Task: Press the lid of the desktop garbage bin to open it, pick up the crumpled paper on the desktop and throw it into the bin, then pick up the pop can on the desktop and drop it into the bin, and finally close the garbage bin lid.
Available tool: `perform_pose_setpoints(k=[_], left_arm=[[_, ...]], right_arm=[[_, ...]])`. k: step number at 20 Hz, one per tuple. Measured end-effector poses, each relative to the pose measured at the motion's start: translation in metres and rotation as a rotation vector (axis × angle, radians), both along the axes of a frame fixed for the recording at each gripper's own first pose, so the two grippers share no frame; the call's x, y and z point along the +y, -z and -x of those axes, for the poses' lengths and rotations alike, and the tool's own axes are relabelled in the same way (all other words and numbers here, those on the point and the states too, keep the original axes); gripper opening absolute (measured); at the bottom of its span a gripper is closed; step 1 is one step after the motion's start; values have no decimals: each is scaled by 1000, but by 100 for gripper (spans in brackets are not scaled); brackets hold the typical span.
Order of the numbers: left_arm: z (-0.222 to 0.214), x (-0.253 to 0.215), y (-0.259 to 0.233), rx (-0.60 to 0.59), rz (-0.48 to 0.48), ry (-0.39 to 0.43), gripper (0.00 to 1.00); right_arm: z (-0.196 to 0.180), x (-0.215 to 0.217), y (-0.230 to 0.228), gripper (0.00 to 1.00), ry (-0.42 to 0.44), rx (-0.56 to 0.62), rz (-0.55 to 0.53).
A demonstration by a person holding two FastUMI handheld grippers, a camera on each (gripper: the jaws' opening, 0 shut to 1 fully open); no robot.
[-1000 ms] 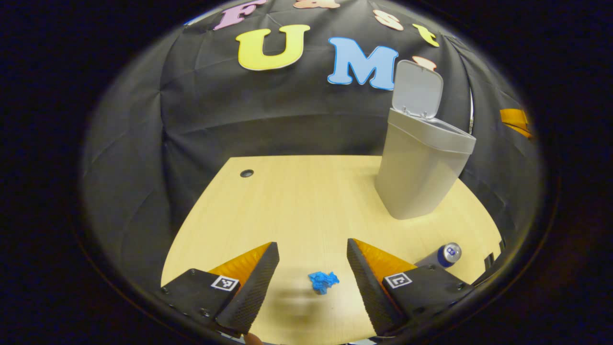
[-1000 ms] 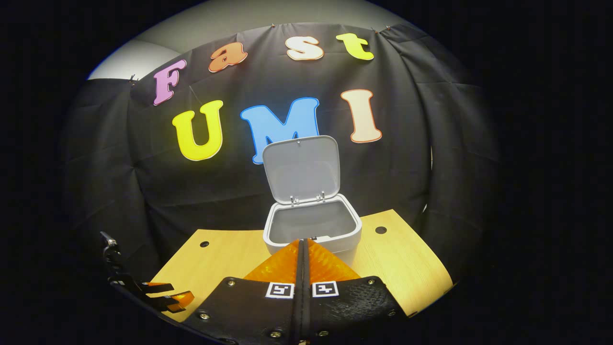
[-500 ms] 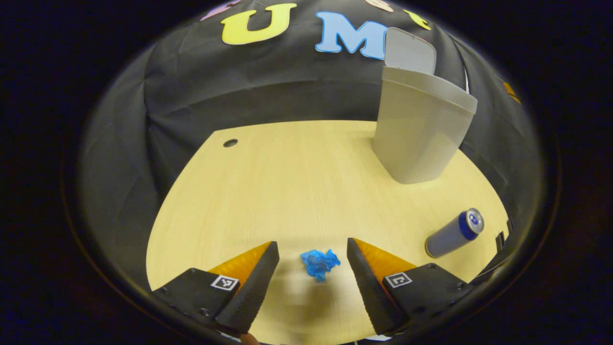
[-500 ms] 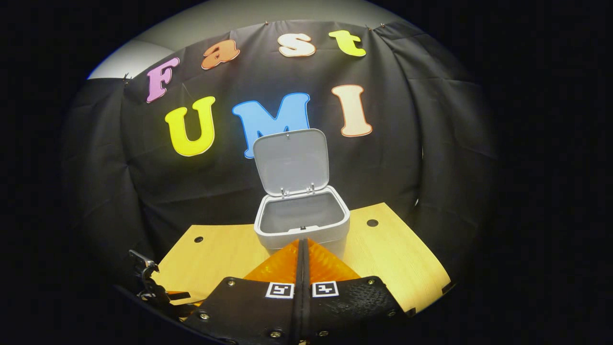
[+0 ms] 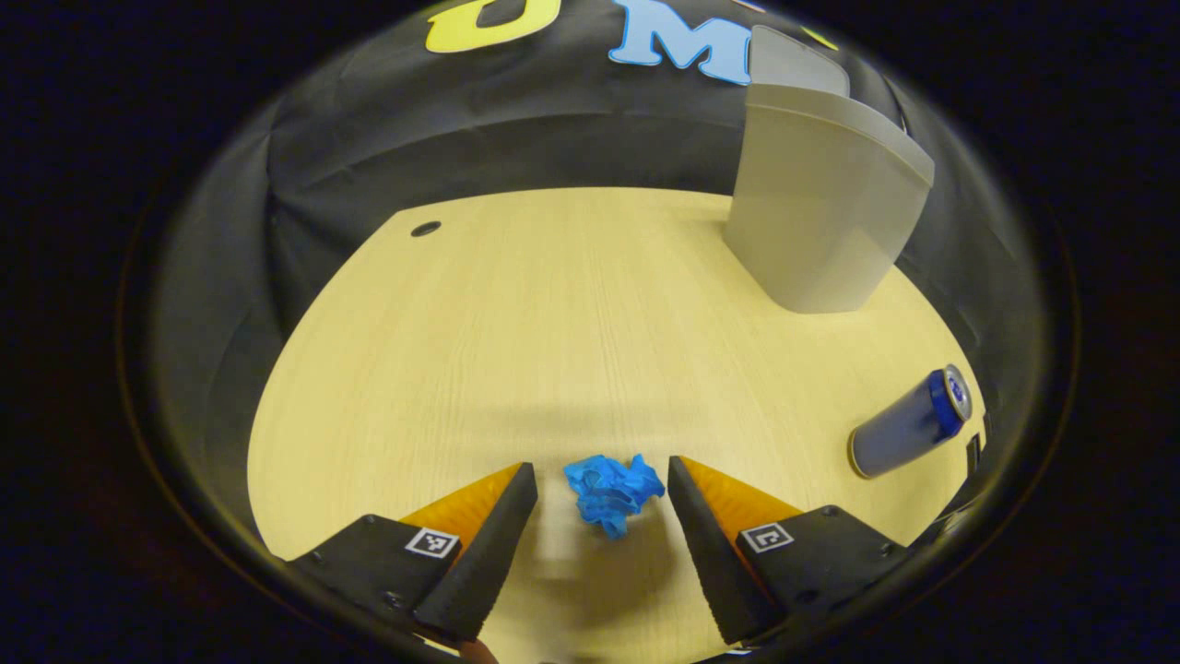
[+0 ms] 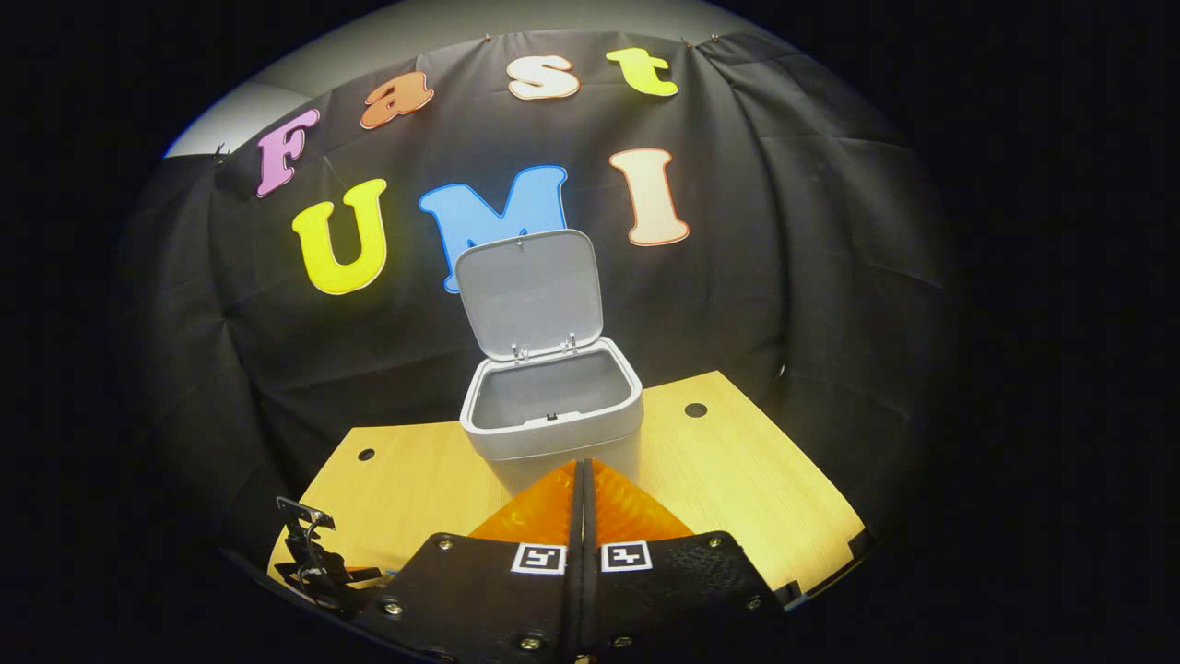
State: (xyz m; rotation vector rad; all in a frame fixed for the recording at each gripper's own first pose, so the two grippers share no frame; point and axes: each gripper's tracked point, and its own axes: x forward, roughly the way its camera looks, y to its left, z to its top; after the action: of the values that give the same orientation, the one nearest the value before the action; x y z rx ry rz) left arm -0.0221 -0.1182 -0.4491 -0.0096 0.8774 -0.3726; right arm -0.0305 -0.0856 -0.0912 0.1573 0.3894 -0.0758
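- Crumpled paper (image 5: 613, 492): blue wad lying on the desktop (image 5: 516, 323) between my left gripper (image 5: 601, 484) fingers, which stand wide. I judge it light, soft, springy; pinch across its middle.
- Right gripper (image 6: 581, 472): fingers together, empty, facing the open bin (image 6: 551, 415).

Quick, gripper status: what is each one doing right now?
Left gripper: open, fingers either side of the crumpled paper, not yet pressing it.
Right gripper: shut, holding nothing.

1 bin (image 6: 551, 420), 1 crumpled paper (image 5: 612, 491), 1 pop can (image 5: 909, 423)
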Motion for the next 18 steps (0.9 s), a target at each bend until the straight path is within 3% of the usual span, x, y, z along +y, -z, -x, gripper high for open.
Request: perform_pose_setpoints(k=[1, 3, 4, 5, 7, 8, 9, 10, 11, 12, 14, 18], left_arm=[[0, 0, 4, 7, 0, -3, 95], [2, 1, 11, 19, -6, -7, 100], [2, 2, 15, 25, -9, -6, 95], [2, 1, 18, 28, -8, -4, 100], [2, 3, 23, 32, -12, -5, 95], [1, 4, 25, 30, -18, -5, 100], [0, 3, 23, 24, -17, 1, 95], [-3, 3, 23, 18, -20, 8, 100], [-6, 5, 22, 14, -33, 12, 95], [-10, 6, 21, 8, -49, 18, 100], [-20, 8, 18, -5, -60, 24, 95], [-42, 14, 2, -2, -64, 1, 66]], right_arm=[[-1, -1, 0, 0, 2, 0, 0], [-2, 0, 1, 0, 2, 2, -1], [-2, 1, 2, 0, 1, 5, 0], [-2, 1, 3, 0, -1, 8, 3], [-2, 2, 5, 0, -4, 15, 7], [-3, 1, 6, 0, -4, 18, 8], [-2, 1, 6, 0, -4, 21, 8], [-2, 1, 8, 0, -3, 23, 8], [-2, 0, 8, 0, -2, 25, 8], [-3, 0, 8, 0, -1, 27, 8], [-2, 0, 9, 0, 1, 28, 8], [-1, 0, 13, 0, 2, 35, -2]])
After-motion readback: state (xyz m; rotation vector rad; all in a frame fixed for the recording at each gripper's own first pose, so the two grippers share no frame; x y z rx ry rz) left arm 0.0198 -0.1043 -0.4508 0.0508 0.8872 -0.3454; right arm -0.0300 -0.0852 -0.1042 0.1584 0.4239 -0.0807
